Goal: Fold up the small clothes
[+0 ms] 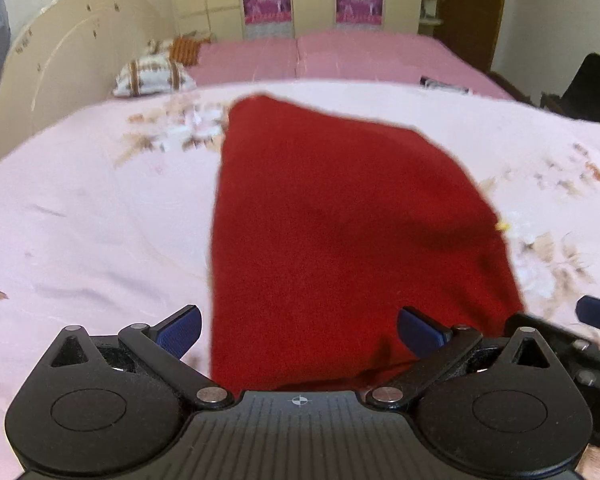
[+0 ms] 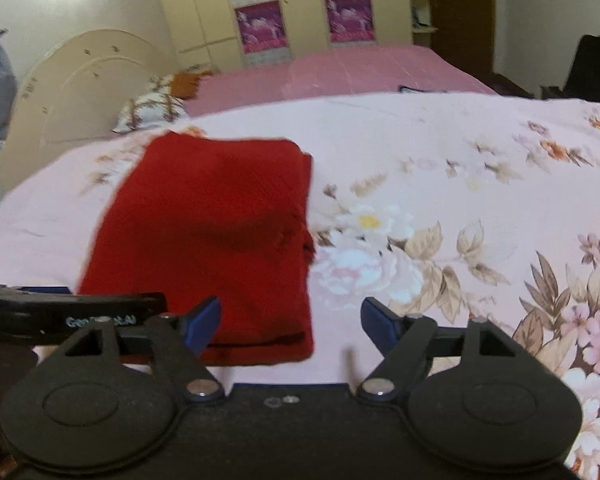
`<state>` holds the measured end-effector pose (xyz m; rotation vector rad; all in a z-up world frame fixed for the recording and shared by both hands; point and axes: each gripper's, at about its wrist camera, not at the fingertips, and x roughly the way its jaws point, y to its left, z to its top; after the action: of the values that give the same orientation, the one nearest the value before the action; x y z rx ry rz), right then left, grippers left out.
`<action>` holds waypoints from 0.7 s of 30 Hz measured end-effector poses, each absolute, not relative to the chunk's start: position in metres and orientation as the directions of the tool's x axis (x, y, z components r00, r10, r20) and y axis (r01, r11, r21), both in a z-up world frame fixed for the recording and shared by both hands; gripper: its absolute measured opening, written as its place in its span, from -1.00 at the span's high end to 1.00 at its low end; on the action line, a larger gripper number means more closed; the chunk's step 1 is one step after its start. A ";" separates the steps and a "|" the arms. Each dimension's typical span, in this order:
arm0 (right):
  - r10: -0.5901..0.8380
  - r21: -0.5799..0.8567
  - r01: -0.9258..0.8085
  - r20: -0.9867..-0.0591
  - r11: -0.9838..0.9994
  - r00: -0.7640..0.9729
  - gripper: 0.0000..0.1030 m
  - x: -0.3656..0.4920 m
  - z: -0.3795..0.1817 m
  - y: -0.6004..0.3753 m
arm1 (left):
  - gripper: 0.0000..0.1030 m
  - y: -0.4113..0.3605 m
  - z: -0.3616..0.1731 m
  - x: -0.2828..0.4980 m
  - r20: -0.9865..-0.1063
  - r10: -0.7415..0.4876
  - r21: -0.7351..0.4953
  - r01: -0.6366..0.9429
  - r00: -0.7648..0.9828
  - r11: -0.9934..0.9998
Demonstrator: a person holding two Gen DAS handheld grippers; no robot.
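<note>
From my left tool I see its blue pads spread wide apart with nothing pinched; the red garment lies folded on the pale pink floral bedspread, its near edge running between and below the pads, though I cannot tell whether either pad touches it. At the far left a cream headboard stands with a patterned pillow beside it. The tip of the other tool shows at the right edge. From my right tool, the jaws are released and empty; the garment sits left of centre, its near right corner just beside the left pad, while the right pad is over bare bedspread with large printed flowers.
</note>
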<state>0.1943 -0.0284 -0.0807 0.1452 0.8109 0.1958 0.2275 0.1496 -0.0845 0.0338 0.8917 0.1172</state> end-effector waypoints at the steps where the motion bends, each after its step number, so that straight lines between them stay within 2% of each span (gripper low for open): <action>1: 0.247 0.214 -0.133 -0.699 0.968 0.672 -0.60 0.192 -0.076 -0.029 | -1.00 0.149 -0.076 0.219 -0.763 0.114 0.071 -0.092 0.636 0.993; 8: 0.403 0.322 -0.246 -0.658 0.914 0.636 -0.72 0.151 -0.035 -0.051 | -1.00 0.139 -0.010 0.148 -0.699 0.111 0.058 -0.099 0.706 0.993; 10: 0.433 0.331 -0.281 -0.635 0.901 0.640 -0.88 0.130 -0.019 -0.060 | -1.00 0.135 0.007 0.124 -0.685 0.114 0.054 -0.106 0.720 0.993; 12: 0.447 0.308 -0.325 -0.617 0.894 0.648 -0.92 0.105 -0.001 -0.067 | -1.00 0.135 0.022 0.100 -0.672 0.117 0.043 -0.120 0.731 0.992; 17: 0.385 0.197 -0.337 -0.598 0.921 0.703 -0.98 0.045 0.038 -0.077 | -1.00 0.127 0.047 0.039 -0.670 0.132 0.037 -0.145 0.731 0.989; 21: 0.303 0.099 -0.298 -0.541 0.949 0.785 -0.98 -0.001 0.059 -0.084 | -1.00 0.116 0.059 -0.002 -0.670 0.146 0.040 -0.161 0.728 0.986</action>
<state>-0.0007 -0.0838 0.0594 0.0086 0.5851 0.3240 -0.0020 0.1159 0.0590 -0.0214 0.7362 0.1696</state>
